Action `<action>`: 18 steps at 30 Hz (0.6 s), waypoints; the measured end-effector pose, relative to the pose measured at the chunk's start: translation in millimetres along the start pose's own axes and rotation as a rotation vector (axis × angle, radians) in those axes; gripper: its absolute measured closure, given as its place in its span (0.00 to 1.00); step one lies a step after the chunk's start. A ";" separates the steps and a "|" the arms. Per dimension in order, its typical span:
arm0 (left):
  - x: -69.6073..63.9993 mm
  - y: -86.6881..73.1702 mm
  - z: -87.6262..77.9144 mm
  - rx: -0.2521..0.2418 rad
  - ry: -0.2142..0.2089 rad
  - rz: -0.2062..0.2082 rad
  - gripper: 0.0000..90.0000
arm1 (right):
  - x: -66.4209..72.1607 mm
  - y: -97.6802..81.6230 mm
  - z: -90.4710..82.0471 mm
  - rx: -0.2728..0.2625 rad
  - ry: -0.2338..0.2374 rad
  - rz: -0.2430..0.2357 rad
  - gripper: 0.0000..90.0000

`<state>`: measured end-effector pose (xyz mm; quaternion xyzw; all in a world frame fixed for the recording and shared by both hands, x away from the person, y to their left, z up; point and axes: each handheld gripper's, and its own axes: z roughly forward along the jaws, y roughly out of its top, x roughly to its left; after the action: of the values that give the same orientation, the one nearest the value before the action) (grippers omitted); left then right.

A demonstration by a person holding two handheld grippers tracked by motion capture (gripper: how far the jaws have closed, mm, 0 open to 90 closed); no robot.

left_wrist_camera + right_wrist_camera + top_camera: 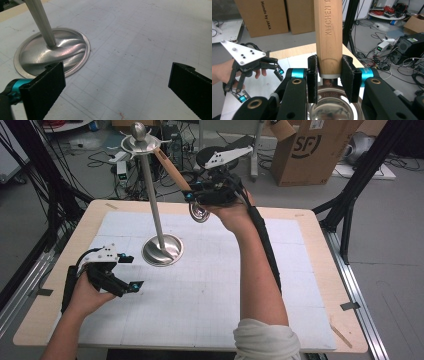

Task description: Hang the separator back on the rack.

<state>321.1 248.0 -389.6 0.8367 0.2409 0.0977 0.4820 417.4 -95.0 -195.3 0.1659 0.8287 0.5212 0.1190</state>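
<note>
Both claws, the left claw [131, 271] and the right claw [329, 77], are built of black links with teal joints, brass-ringed screws and white triangular plates; a white sleeve [265, 340] is worn rolled.

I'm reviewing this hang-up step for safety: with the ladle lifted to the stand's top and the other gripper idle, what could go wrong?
1. The stand is tall on a small base, and the open left gripper isn't steadying it; a nudge at the top could tip it.
2. The right gripper clamps the ladle only at its handle's lower end, so it might pivot or slip.

Cardboard box [312, 150] on floor beyond table [320, 285]; cables [107, 150] nearby.
</note>
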 end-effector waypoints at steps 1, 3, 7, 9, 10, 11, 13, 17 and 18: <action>0.2 0.0 -0.2 0.000 0.001 0.000 0.02 | 0.0 0.0 0.0 0.000 0.000 0.000 0.76; 0.6 -0.1 -0.4 -0.002 0.001 0.000 0.02 | -0.7 -0.4 3.7 0.001 0.004 -0.001 0.76; 1.0 -0.3 -0.5 -0.003 0.000 0.000 0.02 | -1.2 -0.1 9.7 0.014 0.009 0.005 0.76; 1.0 -0.3 -0.4 -0.003 0.000 -0.001 0.02 | -1.2 0.8 12.5 0.021 0.010 0.005 0.76; 1.0 -0.4 -0.3 -0.003 0.000 -0.001 0.02 | -1.1 1.4 14.0 0.024 0.008 0.003 0.76; 1.0 -0.4 -0.3 -0.002 0.000 -0.001 0.02 | -0.8 2.1 15.6 0.031 0.011 0.002 0.76; 1.2 -0.4 -0.4 -0.001 -0.001 0.002 0.02 | 0.3 3.8 19.1 0.039 0.008 0.000 0.76; 1.3 -0.5 -0.8 -0.001 0.002 0.001 0.02 | 2.5 6.2 26.4 0.057 0.006 -0.007 0.76; 1.7 -0.6 -0.6 -0.001 0.002 0.003 0.02 | 3.3 6.3 28.2 0.064 0.005 -0.010 0.76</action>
<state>322.2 249.6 -390.0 0.8367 0.2402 0.0993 0.4820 425.7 -68.0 -201.8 0.1640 0.8460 0.4944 0.1141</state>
